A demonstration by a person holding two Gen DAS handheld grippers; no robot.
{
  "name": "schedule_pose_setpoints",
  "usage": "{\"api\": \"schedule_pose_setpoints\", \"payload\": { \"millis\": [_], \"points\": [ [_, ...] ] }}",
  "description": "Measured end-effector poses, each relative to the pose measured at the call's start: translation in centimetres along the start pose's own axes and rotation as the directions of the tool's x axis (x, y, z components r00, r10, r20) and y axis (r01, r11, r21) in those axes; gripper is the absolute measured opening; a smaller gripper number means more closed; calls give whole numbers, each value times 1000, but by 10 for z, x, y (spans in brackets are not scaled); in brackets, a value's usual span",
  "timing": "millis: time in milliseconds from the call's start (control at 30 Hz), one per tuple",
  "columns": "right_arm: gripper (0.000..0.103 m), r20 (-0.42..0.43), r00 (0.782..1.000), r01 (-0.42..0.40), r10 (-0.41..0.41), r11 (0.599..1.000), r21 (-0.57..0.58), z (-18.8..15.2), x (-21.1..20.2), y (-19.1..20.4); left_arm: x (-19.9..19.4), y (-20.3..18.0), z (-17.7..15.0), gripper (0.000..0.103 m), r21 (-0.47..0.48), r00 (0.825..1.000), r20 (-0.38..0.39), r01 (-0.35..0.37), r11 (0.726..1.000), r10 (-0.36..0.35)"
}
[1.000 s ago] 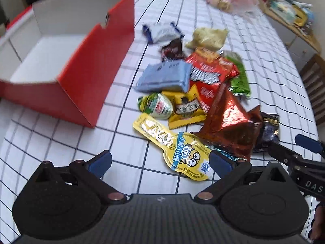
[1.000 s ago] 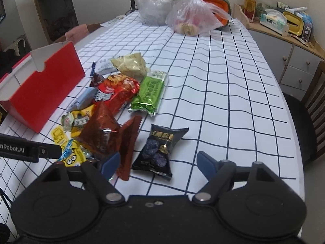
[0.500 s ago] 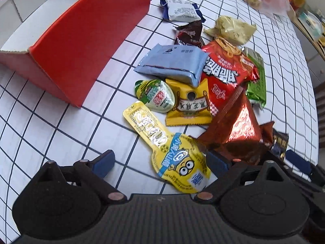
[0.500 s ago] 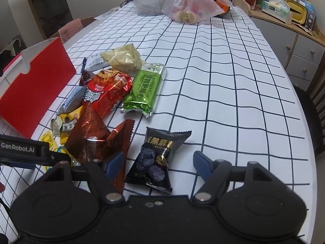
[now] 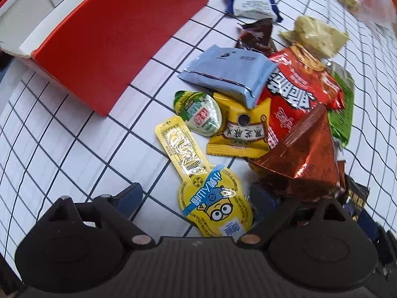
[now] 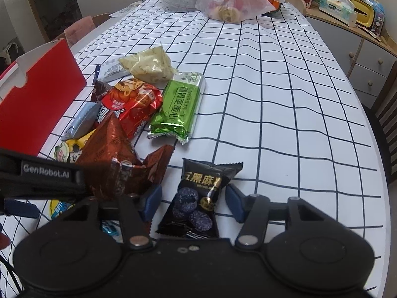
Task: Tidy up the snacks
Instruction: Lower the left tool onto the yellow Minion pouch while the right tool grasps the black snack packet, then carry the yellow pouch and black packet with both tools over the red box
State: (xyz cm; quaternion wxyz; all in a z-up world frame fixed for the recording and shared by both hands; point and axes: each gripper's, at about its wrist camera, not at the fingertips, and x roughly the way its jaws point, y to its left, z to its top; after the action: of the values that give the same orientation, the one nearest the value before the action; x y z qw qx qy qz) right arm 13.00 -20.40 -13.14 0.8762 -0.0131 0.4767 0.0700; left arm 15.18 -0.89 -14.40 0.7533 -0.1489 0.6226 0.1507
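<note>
A pile of snack packets lies on the checked tablecloth beside an open red box [image 5: 116, 32]. My left gripper [image 5: 196, 198] is open, its fingers either side of a yellow cartoon pouch [image 5: 213, 198]. Beside it lie a copper foil bag [image 5: 302, 166], a yellow packet [image 5: 240, 131], a green-lidded cup [image 5: 201, 114] and a blue-grey packet [image 5: 230, 72]. My right gripper [image 6: 193, 200] is open around a black sesame packet [image 6: 201, 196], which lies on the cloth between the fingers. The left gripper's arm [image 6: 42, 176] crosses the right wrist view at lower left.
A green packet [image 6: 181, 106], a red chip bag [image 6: 134, 101], a pale yellow bag [image 6: 148, 64] and a white packet [image 6: 111, 70] lie further back. Plastic bags [image 6: 230, 2] stand at the table's far end. A sideboard [image 6: 359, 44] and a chair [image 6: 387, 114] stand to the right.
Both grippers have moved down and forward. The left now straddles the yellow pouch. The right has closed in until the black packet lies between its fingers.
</note>
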Motion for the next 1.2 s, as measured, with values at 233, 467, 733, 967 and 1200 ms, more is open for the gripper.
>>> {"api": "schedule_pose_setpoints", "payload": {
  "millis": [233,467,733,967,1200],
  "points": [
    [35,11,1000,3,-3,1000,-22,-2,-1,-1,-6,-3,-5,69,48,999,45,-26,998,24],
    [33,29,1000,-4,5,1000,-10,-6,-6,-8,-13,9,-7,52,69,998,66,13,998,-17],
    [32,54,998,-31,31,999,6,-12,-22,-12,-19,33,-14,51,43,993,58,97,994,-100],
    [32,68,996,-63,63,998,5,-22,-43,-9,-31,46,-27,51,66,989,83,114,991,-120],
    [32,100,988,-110,114,993,-37,-25,-77,-1,-61,73,-38,51,78,977,136,152,985,-162]
  ]
}}
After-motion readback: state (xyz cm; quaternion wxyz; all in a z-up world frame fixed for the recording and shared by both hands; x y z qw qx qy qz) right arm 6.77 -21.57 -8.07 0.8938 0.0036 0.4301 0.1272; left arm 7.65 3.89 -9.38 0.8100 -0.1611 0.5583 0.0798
